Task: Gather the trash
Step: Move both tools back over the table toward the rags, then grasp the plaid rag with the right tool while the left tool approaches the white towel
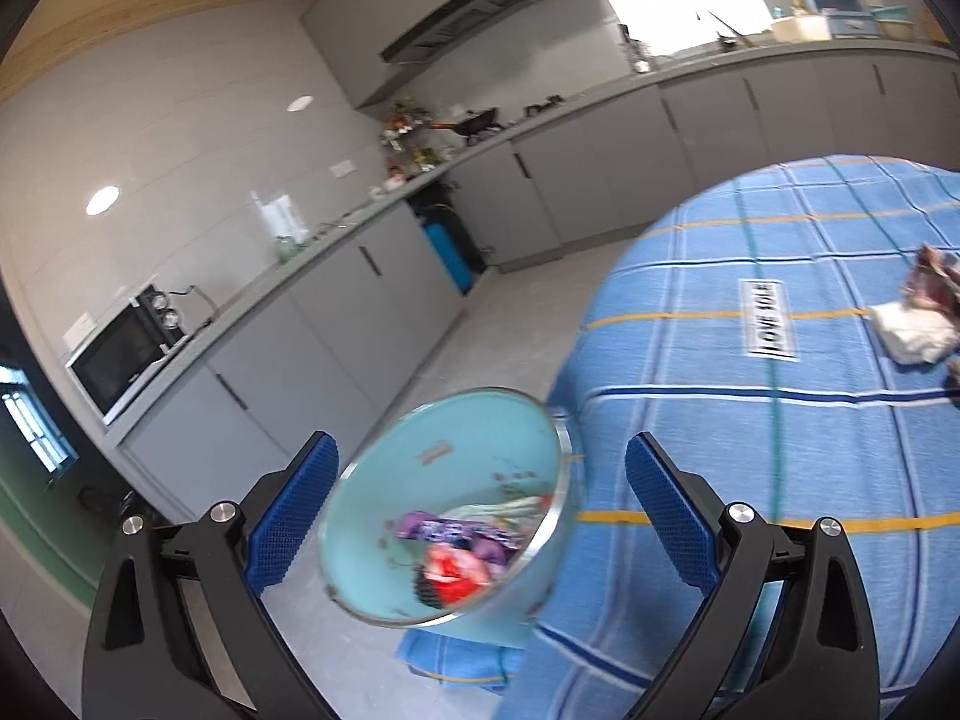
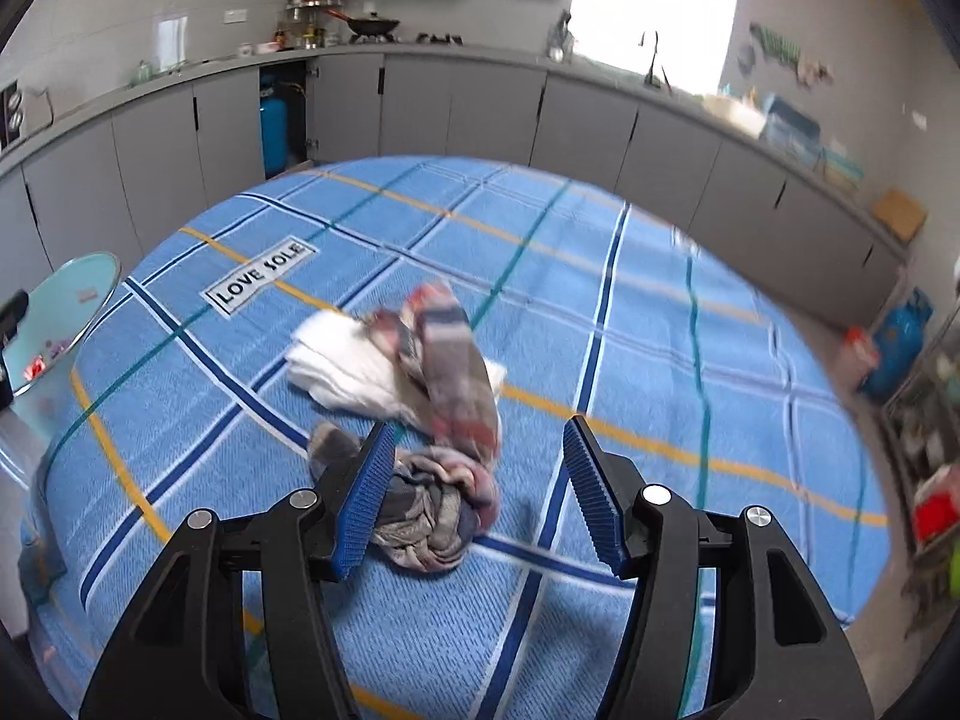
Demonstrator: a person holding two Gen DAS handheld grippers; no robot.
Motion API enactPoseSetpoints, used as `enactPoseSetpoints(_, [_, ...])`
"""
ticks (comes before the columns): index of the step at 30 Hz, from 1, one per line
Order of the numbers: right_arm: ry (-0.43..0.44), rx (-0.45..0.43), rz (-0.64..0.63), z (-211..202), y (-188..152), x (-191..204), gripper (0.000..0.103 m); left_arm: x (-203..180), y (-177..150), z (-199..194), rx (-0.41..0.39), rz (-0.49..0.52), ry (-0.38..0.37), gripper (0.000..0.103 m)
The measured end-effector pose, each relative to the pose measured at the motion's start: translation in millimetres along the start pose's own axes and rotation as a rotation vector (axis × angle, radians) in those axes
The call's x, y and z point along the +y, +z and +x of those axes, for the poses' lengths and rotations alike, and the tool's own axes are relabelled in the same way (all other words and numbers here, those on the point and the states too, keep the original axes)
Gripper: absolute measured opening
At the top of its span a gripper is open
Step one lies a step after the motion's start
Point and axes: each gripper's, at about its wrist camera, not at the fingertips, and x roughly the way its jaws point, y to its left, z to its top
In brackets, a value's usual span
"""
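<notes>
A white label (image 2: pixel 261 278) with a black edge is sewn on the blue checked cloth (image 2: pixel 600 312) that covers the table, and its black letters say "LOVE SOLE" (all in capitals). The same label (image 1: pixel 770 318) shows in the left wrist view, but there it is turned on its side and too blurry to read well. No other words or numbers can be read.

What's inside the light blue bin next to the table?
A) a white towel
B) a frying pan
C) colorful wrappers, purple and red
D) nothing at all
C: in the left wrist view the light blue bin holds purple and red wrappers at its bottom, and none of the other things is in it.
</notes>
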Motion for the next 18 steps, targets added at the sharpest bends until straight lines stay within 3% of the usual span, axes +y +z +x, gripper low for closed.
enactPoseSetpoints(4, [0.055, 0.027, 0.018, 3, -2, 2, 0.057, -9, 0, -3, 0.003, 0.015, -0.022, 0.095])
enactPoseSetpoints(8, [0.118, 0.055, 0.025, 5, -6, 6, 0.038, -11, 1, -5, 0.003, 0.018, -0.027, 0.096])
enactPoseSetpoints(13, [0.124, 0.034, 0.006, -4, -6, 7, 0.024, -15, 4, -8, 0.002, 0.021, -0.036, 0.096])
enactPoseSetpoints(18, [0.118, 0.001, 0.007, -16, -6, 2, 0.020, -23, 8, -12, -0.005, 0.036, -0.046, 0.096])
